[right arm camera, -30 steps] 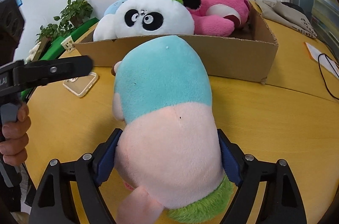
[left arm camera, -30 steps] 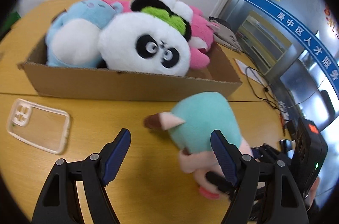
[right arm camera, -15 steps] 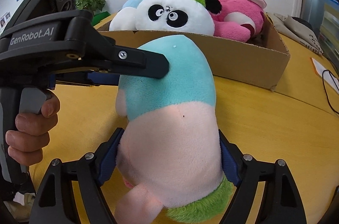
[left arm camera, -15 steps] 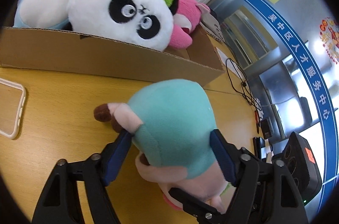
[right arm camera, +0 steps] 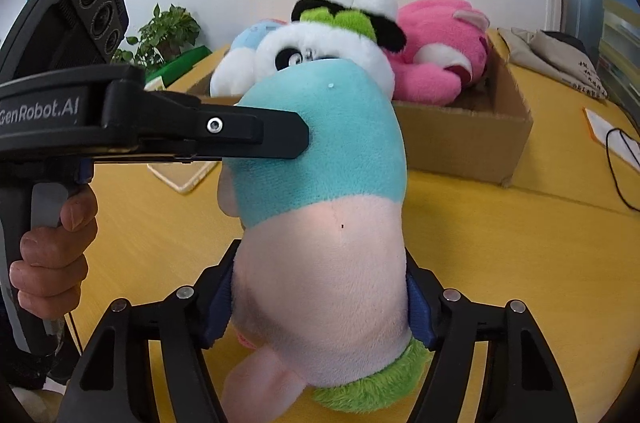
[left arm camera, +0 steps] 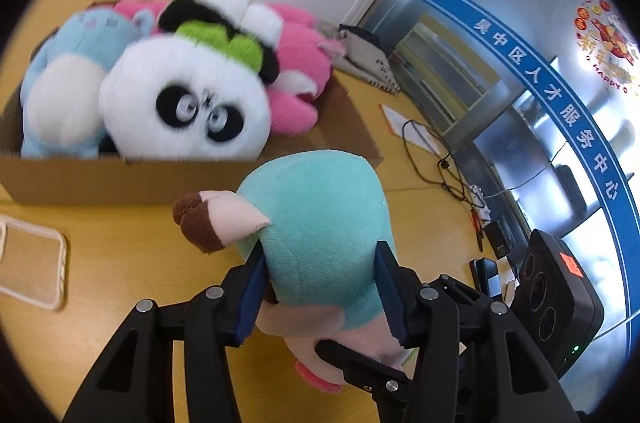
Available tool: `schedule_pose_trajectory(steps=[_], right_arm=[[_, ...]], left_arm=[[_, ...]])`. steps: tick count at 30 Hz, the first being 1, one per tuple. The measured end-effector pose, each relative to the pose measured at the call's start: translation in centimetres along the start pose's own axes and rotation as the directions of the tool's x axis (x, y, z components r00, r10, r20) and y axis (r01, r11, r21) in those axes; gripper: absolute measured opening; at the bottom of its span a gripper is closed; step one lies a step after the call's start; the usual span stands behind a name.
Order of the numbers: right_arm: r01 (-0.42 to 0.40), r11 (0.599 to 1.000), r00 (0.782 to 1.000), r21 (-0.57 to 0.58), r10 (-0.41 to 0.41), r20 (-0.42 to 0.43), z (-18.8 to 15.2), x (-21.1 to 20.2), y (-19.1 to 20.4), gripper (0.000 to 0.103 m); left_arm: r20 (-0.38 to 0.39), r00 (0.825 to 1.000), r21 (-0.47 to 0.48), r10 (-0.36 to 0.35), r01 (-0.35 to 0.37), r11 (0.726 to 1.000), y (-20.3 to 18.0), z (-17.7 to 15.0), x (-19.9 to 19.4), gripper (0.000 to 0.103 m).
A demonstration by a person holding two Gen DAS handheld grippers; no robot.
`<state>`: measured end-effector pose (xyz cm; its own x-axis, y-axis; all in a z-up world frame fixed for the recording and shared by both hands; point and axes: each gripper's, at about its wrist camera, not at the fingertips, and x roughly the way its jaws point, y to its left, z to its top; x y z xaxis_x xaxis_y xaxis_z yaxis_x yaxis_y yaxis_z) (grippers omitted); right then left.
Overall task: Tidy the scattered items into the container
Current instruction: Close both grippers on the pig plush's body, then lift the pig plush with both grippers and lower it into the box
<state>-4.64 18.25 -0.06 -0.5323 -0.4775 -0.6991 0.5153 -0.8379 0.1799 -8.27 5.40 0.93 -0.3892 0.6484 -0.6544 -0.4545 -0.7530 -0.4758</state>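
A teal and pink plush toy (left arm camera: 320,219) is held above the yellow table by both grippers. My left gripper (left arm camera: 320,287) is shut on its teal upper part; it also shows in the right wrist view (right arm camera: 280,139). My right gripper (right arm camera: 320,303) is shut on the toy's pink lower body (right arm camera: 324,287). The cardboard box (left arm camera: 120,179) lies just beyond, holding a panda plush (left arm camera: 184,111), a light blue plush (left arm camera: 68,71) and a pink plush (left arm camera: 296,79). The box also shows in the right wrist view (right arm camera: 472,143).
A clear phone case (left arm camera: 28,263) lies on the table left of the toy. Black cables (left arm camera: 436,159), a paper sheet (left arm camera: 396,119) and a grey cloth bag (right arm camera: 560,63) lie right of the box. A potted plant (right arm camera: 168,31) stands at far left.
My left gripper has closed onto the toy's teal part. Both grippers have lifted the toy higher, and the box contents now show from above.
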Motion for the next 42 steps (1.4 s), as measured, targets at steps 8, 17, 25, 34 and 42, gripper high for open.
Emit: schedule_pose_trajectory(steps=[8, 17, 25, 34, 42], right_arm=[[0.026, 0.999, 0.985, -0.034, -0.02, 0.173, 8.2, -3.8, -1.4, 0.075], [0.062, 0.994, 0.936, -0.088, -0.027, 0.35, 18.7, -6.3, -2.8, 0.075], [0.085, 0.996, 0.953, -0.042, -0.069, 0.296, 18.3, 0.4, -7.2, 0.075], [0.096, 0.994, 0.983, 0.053, -0.103, 0.15, 12.4, 8.4, -12.3, 0.076], [0.142, 0.99, 0.987, 0.02, -0.144, 0.075, 10.3, 8.8, -12.5, 0.092]], left_arm=[[0.132, 0.991, 0.204, 0.02, -0.046, 0.978, -5.5, 9.7, -3.7, 0.049], [0.232, 0.972, 0.288, 0.024, -0.092, 0.953, -7.5, 17.7, -4.6, 0.049], [0.082, 0.994, 0.224, 0.069, -0.086, 0.971, -3.7, 18.9, 4.7, 0.048], [-0.122, 0.988, 0.189, 0.092, -0.068, 0.98, -0.7, 15.1, 14.3, 0.048], [-0.117, 0.987, 0.174, 0.11, -0.089, 0.981, -0.2, 14.0, 14.2, 0.061]])
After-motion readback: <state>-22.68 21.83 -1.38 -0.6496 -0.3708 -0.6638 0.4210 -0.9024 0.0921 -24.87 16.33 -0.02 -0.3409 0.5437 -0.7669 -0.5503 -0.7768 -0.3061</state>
